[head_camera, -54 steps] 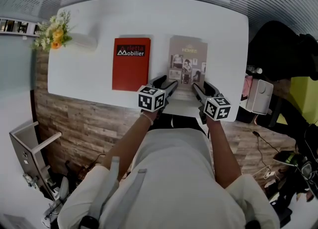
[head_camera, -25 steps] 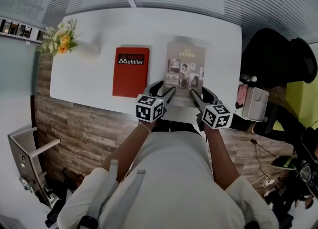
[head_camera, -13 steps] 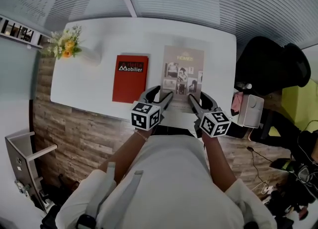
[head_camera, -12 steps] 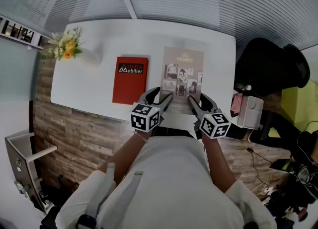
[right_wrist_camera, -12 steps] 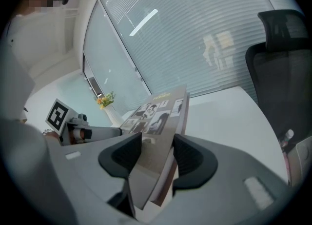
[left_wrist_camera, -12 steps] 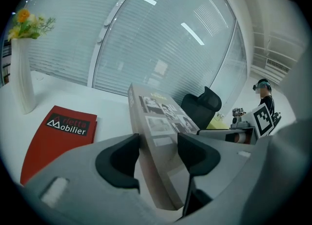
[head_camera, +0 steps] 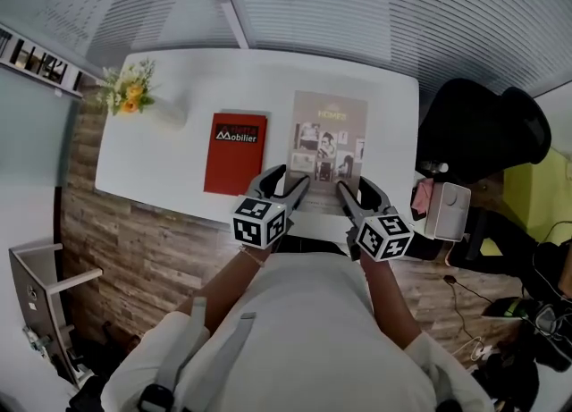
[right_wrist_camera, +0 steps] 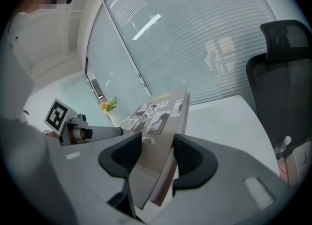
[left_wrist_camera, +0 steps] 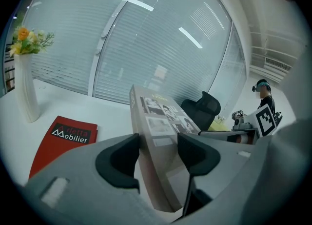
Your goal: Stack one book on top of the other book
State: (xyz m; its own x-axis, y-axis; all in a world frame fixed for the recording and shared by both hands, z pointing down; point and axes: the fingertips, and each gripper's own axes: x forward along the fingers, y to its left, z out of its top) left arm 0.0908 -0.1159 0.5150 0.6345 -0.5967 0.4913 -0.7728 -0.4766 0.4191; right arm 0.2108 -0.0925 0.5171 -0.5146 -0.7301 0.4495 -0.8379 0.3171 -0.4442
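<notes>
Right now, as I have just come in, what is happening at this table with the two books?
A person holds a gripper in each hand. The left gripper and the right gripper are both clamped on the near edge of the grey photo-cover book, one towards each corner. That edge seems raised off the white table. The red Mobilier book lies flat to its left, untouched. The stacking is not yet done.
</notes>
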